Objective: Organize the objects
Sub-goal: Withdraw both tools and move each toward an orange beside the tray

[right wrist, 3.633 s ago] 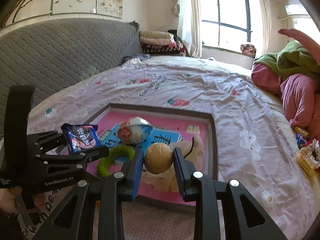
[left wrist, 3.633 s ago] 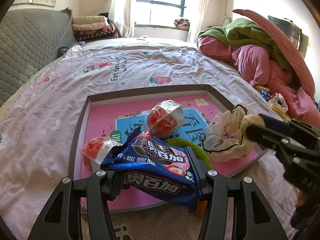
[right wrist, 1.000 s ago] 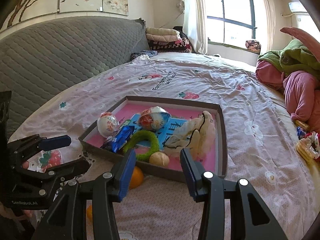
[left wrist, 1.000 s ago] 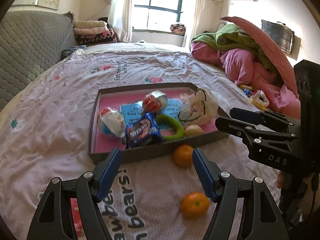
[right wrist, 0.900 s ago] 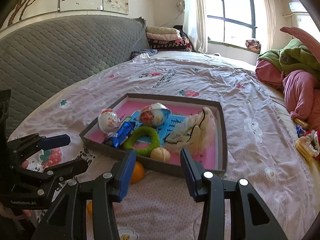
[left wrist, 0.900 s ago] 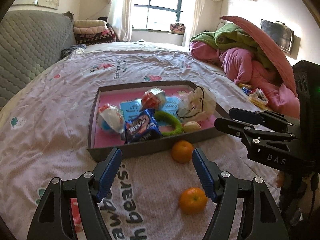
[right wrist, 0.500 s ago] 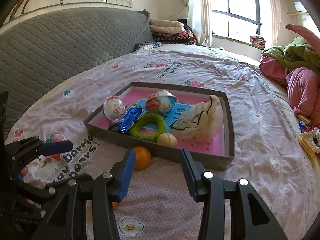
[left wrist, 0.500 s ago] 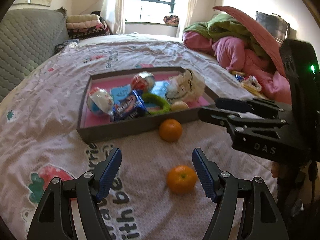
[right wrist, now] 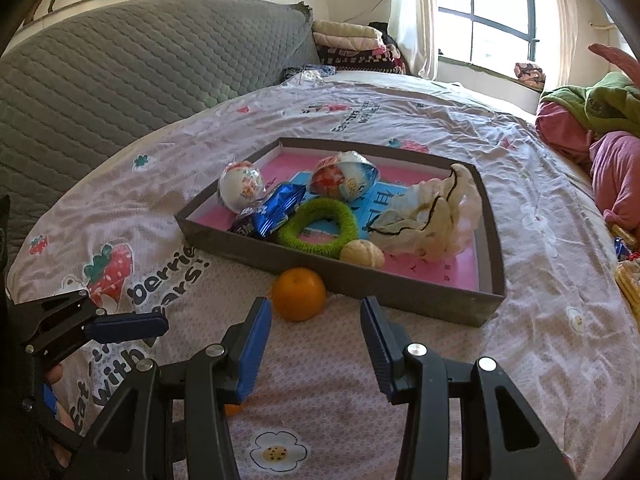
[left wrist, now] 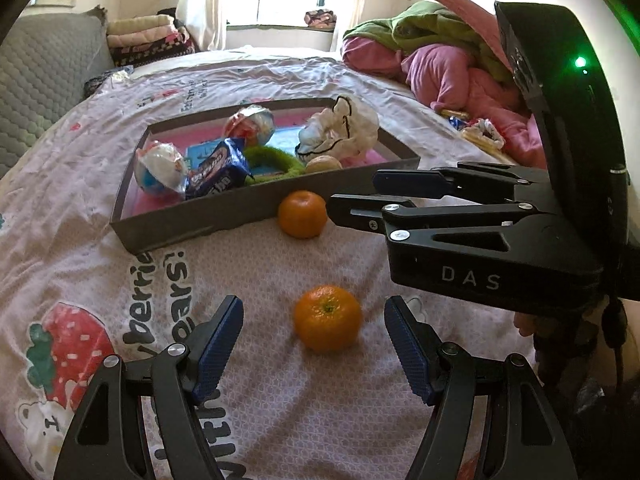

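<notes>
Two oranges lie on the bedsheet in front of a grey tray (left wrist: 192,220) with a pink floor. The near orange (left wrist: 327,322) sits between the wide-open fingers of my left gripper (left wrist: 313,316), untouched. The far orange (left wrist: 302,214) rests against the tray's front wall. My right gripper (right wrist: 315,312) is open, and that orange (right wrist: 299,294) lies just beyond its tips. The tray holds a blue cookie pack (left wrist: 216,168), a green ring (left wrist: 272,160), two foil-wrapped eggs (left wrist: 160,166), a beige ball (left wrist: 323,163) and a white cloth (left wrist: 344,128).
A heap of pink and green bedding (left wrist: 460,64) fills the right side, with loose snack wrappers (left wrist: 480,132) beside it. A grey quilted headboard (right wrist: 120,64) stands at the left, and folded blankets (left wrist: 148,36) are stacked at the back.
The cookie pack and the beige ball, once held, now lie in the tray. Both grippers have backed off from the tray and sunk toward the two oranges.
</notes>
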{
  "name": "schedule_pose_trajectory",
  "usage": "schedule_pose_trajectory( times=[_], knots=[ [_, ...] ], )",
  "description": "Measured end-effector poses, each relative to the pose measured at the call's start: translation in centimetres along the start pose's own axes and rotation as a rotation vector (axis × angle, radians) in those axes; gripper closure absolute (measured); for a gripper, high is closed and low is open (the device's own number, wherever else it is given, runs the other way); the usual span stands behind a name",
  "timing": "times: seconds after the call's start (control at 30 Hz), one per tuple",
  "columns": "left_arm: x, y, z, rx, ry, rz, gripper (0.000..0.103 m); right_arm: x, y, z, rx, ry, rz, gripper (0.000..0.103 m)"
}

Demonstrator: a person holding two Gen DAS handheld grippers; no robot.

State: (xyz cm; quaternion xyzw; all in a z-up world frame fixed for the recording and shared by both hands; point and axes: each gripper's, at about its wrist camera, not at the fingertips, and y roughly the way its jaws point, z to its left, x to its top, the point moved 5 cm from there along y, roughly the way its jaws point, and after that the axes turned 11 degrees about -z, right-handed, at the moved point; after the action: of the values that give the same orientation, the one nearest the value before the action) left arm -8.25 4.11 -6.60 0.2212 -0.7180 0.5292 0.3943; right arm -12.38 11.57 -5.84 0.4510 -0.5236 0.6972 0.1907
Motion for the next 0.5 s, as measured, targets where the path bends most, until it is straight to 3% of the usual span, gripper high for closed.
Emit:
schedule_pose_trajectory(
  times=[0.37,0.5],
  knots=[
    [-1.0,1.2,-0.1,-0.008,0.018,0.007,0.029,-0.6,2.5,0.9,0.013,0.008,0.047,0.057],
    [-1.2,1.8,-0.2,-0.012,0.024,0.015,0.038,-0.9,3.6,0.7,0.019,0.025,0.070,0.057]
  ],
)
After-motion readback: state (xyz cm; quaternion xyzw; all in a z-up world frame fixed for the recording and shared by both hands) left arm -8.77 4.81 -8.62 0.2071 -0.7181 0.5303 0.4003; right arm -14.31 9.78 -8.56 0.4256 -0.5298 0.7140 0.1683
